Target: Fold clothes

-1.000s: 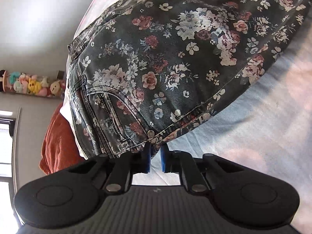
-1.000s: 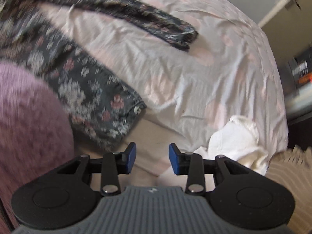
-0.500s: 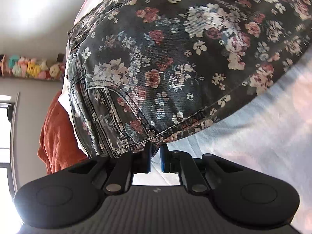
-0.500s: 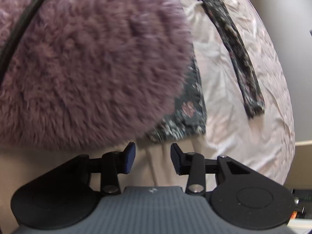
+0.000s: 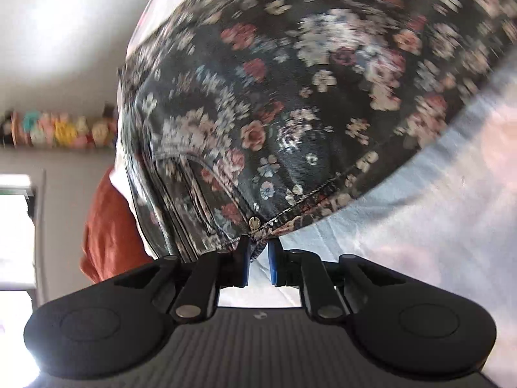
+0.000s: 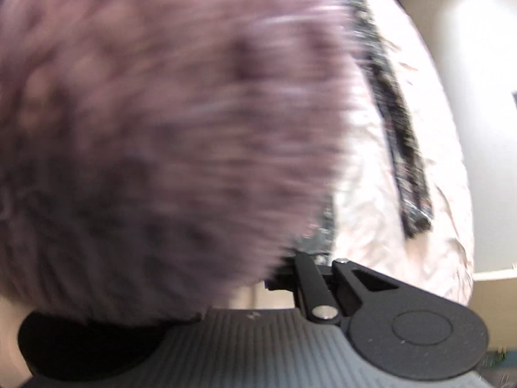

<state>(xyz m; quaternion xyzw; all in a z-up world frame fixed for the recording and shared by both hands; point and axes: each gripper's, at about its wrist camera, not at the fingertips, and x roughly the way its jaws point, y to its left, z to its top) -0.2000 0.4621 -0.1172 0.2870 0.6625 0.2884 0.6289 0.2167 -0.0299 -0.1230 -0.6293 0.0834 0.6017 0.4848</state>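
Dark floral jeans [image 5: 290,97] lie on a pale pink bedsheet [image 5: 436,210]. My left gripper [image 5: 258,255] sits at their near edge by the pocket rivet. The hem is between its blue pads, and the jaws are opening a little. In the right wrist view a fuzzy purple sleeve [image 6: 161,129] fills most of the picture. It hides the left finger of my right gripper [image 6: 287,260], whose jaws are closing. Only the right finger [image 6: 305,268] shows, its tip against the hem of one trouser leg [image 6: 318,241]. The other leg [image 6: 400,148] stretches away across the sheet.
A rust-orange cloth [image 5: 110,226] hangs off the bed's left side. A shelf of plush toys [image 5: 58,129] lines the far wall, above a bright window [image 5: 13,226]. Bare sheet [image 6: 371,194] lies between the two trouser legs.
The right gripper has rolled and dropped toward the trouser hem, and the purple sleeve now covers its left finger. Its jaws have narrowed. The left gripper's view has shifted slightly.
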